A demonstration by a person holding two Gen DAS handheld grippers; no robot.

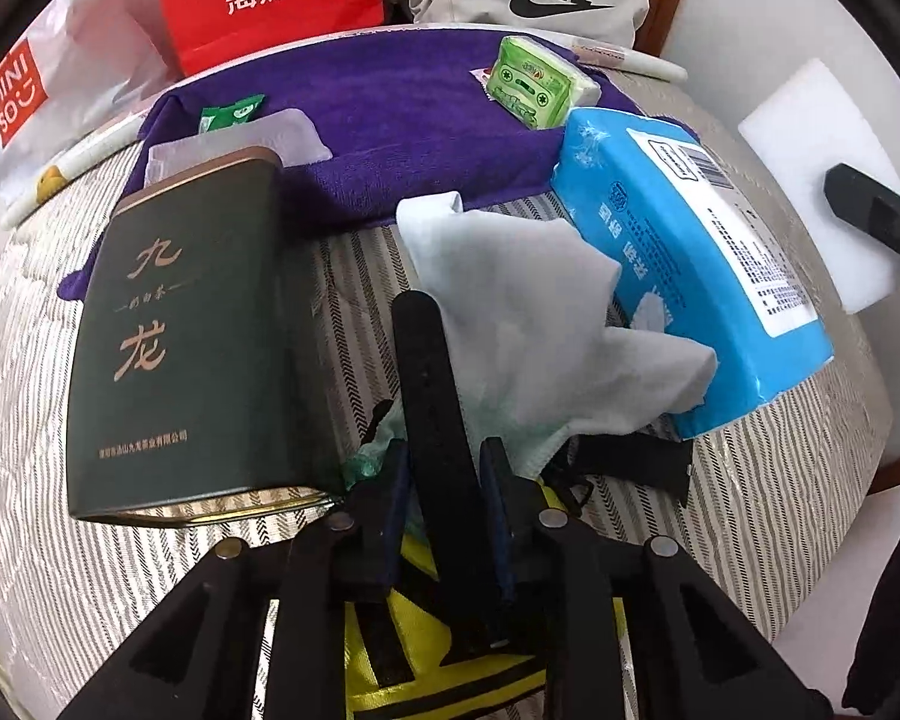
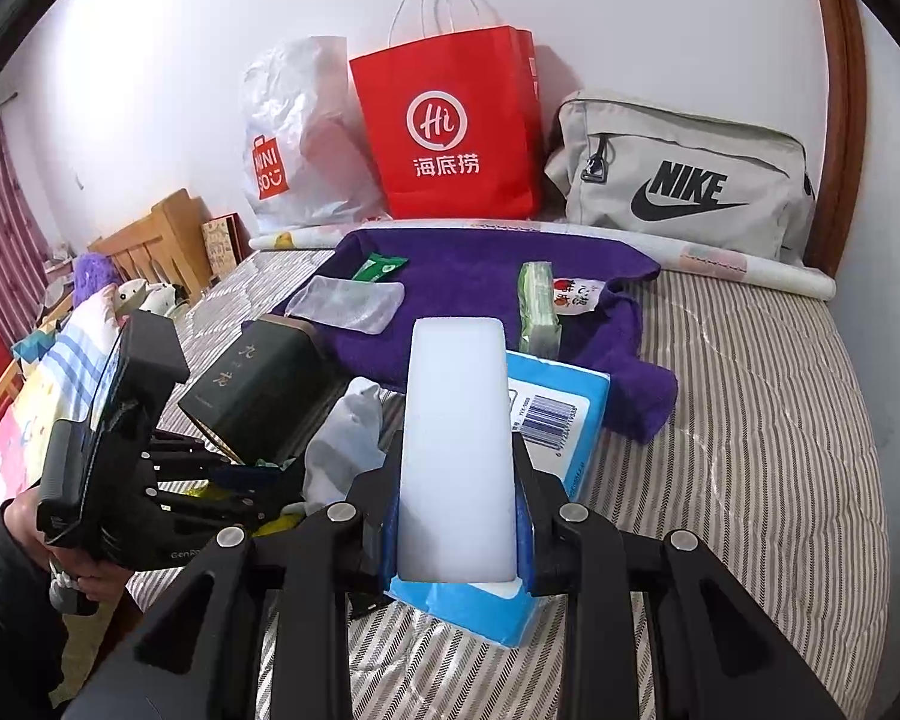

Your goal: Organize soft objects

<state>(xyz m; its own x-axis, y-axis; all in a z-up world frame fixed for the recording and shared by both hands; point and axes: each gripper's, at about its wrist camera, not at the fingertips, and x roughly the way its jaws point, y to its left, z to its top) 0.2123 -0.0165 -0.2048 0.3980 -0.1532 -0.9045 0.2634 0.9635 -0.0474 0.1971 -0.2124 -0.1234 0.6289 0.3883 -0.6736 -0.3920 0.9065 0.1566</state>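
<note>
My right tongs (image 2: pixel 457 531) squeeze a white foam block (image 2: pixel 456 450) above the blue tissue pack (image 2: pixel 561 420) on the striped bed (image 2: pixel 750 420). My left tongs (image 1: pixel 444 486) pinch a black strap (image 1: pixel 432 396) beside the white cloth (image 1: pixel 528 324) and green tin (image 1: pixel 186 336).

We see two matte black grippers, the left gripper (image 1: pixel 444 468) and right gripper (image 2: pixel 457 516), with blue-padded fingers (image 1: pixel 397 480), round silver pivot screws, and a dark sleeve (image 2: pixel 6 546).
</note>
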